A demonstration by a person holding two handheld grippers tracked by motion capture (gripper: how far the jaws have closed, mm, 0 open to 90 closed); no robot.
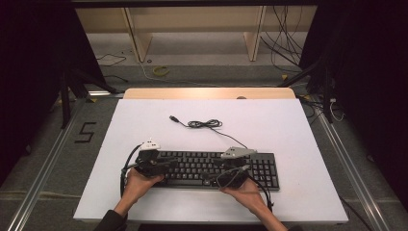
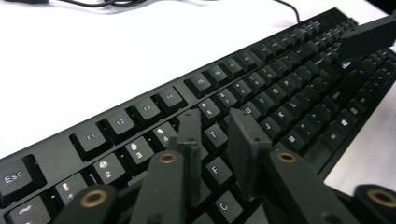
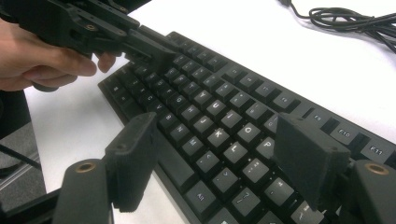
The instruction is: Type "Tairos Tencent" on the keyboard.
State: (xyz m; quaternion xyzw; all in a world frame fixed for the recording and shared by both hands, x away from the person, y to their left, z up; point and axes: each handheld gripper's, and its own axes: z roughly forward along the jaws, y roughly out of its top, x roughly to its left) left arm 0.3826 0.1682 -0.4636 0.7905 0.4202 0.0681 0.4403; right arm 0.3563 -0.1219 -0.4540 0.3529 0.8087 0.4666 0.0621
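Black keyboard lying flat on the white table, long edge toward the person, so both tools can come in over the keys from the near side; keyboard cable trailing off beyond the far edge and bunched in a loose coil, well clear of both tools. Left gripper poised low over the left half of the key field, jaws apart by a narrow gap with nothing between them, tips just above the letter rows around T and F; whether a tip touches a keycap cannot be told. Narrow stance likely chosen to present a slim point for pressing a single key rather than for clamping anything. Right gripper hovering over the right half of the letter block, jaws spread wide, one pad off the near edge of the keyboard and the other above the upper rows near the function keys, keys K, L, O and P showing in the gap below; nothing held, no contact visible. Seen from above, left gripper and right gripper sitting side by side over the keyboard, well apart, each hand behind its tool at the near edge.
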